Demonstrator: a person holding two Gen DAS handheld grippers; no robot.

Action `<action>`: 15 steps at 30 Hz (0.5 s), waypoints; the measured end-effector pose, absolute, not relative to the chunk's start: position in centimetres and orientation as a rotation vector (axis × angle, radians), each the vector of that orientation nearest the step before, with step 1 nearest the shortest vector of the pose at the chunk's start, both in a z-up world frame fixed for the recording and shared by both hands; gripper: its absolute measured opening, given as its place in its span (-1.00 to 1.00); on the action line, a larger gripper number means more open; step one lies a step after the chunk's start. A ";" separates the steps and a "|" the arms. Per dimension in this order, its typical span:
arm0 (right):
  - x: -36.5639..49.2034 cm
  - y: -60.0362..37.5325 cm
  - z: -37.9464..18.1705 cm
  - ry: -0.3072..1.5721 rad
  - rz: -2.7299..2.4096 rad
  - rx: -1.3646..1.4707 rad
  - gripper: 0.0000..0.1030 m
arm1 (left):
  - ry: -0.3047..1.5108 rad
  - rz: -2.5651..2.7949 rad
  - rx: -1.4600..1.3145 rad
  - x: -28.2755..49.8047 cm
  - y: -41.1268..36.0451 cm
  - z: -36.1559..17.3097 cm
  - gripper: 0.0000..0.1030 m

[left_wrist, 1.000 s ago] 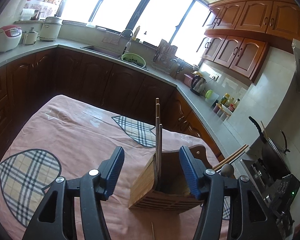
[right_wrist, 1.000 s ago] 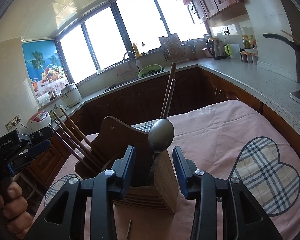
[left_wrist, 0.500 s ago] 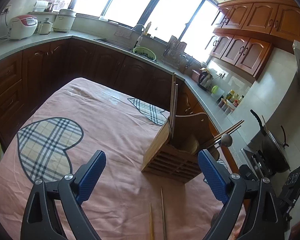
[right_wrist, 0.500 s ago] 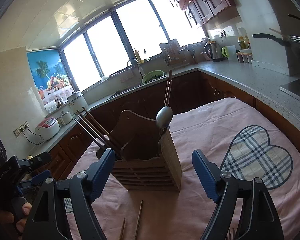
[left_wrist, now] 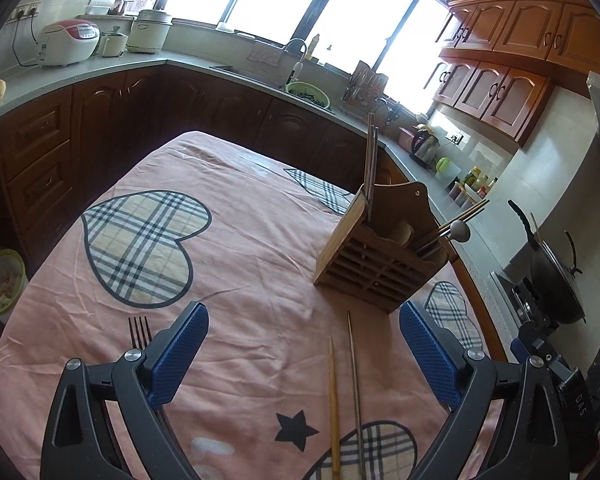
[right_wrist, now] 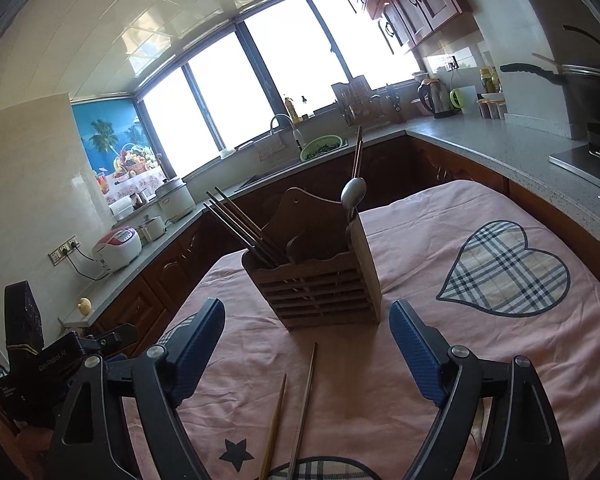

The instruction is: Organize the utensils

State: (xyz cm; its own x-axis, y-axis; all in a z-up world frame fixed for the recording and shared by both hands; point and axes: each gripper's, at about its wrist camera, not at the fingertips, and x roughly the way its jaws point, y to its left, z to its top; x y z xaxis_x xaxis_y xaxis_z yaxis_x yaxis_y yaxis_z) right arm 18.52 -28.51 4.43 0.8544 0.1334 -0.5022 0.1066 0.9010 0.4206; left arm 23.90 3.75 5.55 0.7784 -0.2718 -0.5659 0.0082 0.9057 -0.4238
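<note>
A wooden slatted utensil holder (left_wrist: 376, 256) (right_wrist: 320, 284) stands on the pink tablecloth. It holds upright chopsticks (left_wrist: 371, 160), slanted dark chopsticks (right_wrist: 240, 224) and a metal spoon (right_wrist: 354, 194) (left_wrist: 459, 231). Two loose chopsticks (left_wrist: 344, 396) (right_wrist: 292, 408) lie on the cloth in front of it. A fork (left_wrist: 139, 332) lies beside my left gripper's left finger. My left gripper (left_wrist: 304, 356) is open and empty, back from the holder. My right gripper (right_wrist: 308, 340) is open and empty on the holder's other side.
The table (left_wrist: 228, 248) is covered by a pink cloth with plaid hearts. Dark cabinets and a grey counter (left_wrist: 112, 68) run around it, with rice cookers (left_wrist: 68, 42), a sink and a green bowl (left_wrist: 308, 94). A wok (left_wrist: 552, 276) sits on the stove at right.
Both grippers have opened wide and pulled back from the holder. The two loose chopsticks and the fork have come into view on the cloth.
</note>
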 end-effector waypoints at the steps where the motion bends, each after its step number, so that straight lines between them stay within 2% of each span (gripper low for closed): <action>1: 17.9 -28.3 4.5 0.540 0.016 0.453 0.74 | 0.661 -0.151 -0.408 23.2 3.8 5.5 0.92; 15: 12.5 -26.7 3.1 0.556 0.006 0.407 0.85 | 0.667 -0.126 -0.321 16.7 3.8 3.6 0.95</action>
State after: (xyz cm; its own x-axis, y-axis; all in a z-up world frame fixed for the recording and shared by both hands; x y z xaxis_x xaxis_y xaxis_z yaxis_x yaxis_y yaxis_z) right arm 12.50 -26.73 3.09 0.8517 0.1140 -0.5116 0.1036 0.9202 0.3775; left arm 16.66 3.83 3.60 0.7800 -0.2169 -0.5870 0.0126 0.9433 -0.3318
